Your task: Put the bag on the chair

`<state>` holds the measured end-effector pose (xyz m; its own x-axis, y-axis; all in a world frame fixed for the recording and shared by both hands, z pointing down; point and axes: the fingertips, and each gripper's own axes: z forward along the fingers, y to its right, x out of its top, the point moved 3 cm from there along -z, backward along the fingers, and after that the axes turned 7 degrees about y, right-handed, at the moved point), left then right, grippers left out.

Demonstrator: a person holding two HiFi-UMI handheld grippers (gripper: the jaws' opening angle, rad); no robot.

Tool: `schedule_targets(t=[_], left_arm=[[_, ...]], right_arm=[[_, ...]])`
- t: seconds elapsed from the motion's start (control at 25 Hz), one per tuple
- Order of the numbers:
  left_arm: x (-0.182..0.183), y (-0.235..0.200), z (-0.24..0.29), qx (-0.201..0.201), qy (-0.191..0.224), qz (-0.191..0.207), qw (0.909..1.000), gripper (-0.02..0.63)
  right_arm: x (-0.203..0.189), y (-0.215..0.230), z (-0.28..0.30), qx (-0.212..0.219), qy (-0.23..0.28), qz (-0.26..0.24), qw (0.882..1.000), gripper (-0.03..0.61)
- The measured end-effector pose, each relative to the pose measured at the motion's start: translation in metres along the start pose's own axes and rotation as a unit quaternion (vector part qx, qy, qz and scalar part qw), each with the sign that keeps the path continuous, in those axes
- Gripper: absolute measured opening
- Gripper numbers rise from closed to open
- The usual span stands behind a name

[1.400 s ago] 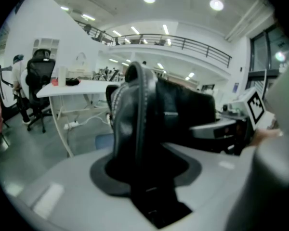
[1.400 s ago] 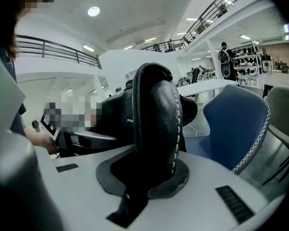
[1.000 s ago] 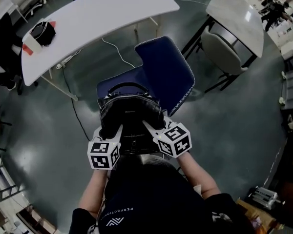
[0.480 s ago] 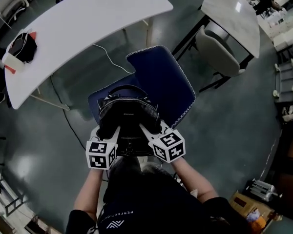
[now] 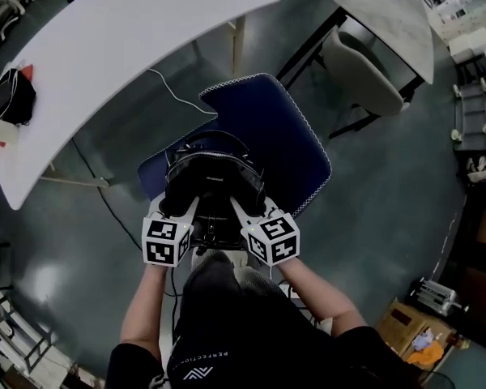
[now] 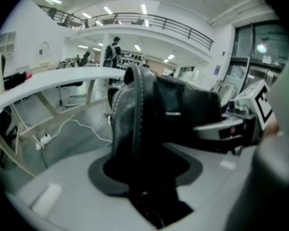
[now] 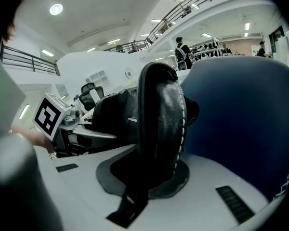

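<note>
Frame centre: left gripper [image 5: 193, 209] and right gripper [image 5: 239, 208] are clamping the black bag [image 5: 213, 185]. It is overlapping the blue chair [image 5: 285, 140].

upside-down white print "perfection" on the person's dark shirt [image 5: 227, 318], nothing else legible

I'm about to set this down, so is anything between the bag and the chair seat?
Nothing visible does. The bag, gripped by the left gripper and right gripper, is right over the blue chair; the seat edge that shows is bare.
</note>
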<state>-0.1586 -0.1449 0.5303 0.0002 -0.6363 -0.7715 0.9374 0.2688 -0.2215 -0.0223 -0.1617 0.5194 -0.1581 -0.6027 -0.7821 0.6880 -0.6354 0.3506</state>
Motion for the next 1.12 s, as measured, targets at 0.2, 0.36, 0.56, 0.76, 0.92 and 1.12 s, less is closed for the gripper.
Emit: schedule_targets(t=[0.2,0.36,0.56,0.76,0.92,1.12], left_arm=[[0.003,-0.009,0.030,-0.036,-0.016,0.030,0.9988,0.204],[0.009,-0.013,0.050,-0.063,-0.031,0.066,0.9953,0.206],[0.017,-0.012,0.073,-0.095,-0.045,0.102,0.9892,0.206],[0.019,-0.015,0.094,-0.120,-0.065,0.144,0.9801,0.218],[0.023,-0.016,0.111,-0.140,-0.074,0.172,0.9723,0.227],[0.024,-0.020,0.127,-0.160,-0.078,0.174,0.9685,0.232]], right_arm=[[-0.007,0.015,0.013,-0.035,0.011,0.031,0.999,0.034],[-0.014,0.026,0.021,-0.070,0.031,0.060,0.995,0.035],[-0.021,0.040,0.024,-0.108,0.055,0.087,0.989,0.035],[-0.031,0.047,0.031,-0.139,0.086,0.123,0.979,0.035],[-0.035,0.051,0.034,-0.165,0.103,0.139,0.971,0.032],[-0.036,0.056,0.041,-0.182,0.116,0.129,0.968,0.026]])
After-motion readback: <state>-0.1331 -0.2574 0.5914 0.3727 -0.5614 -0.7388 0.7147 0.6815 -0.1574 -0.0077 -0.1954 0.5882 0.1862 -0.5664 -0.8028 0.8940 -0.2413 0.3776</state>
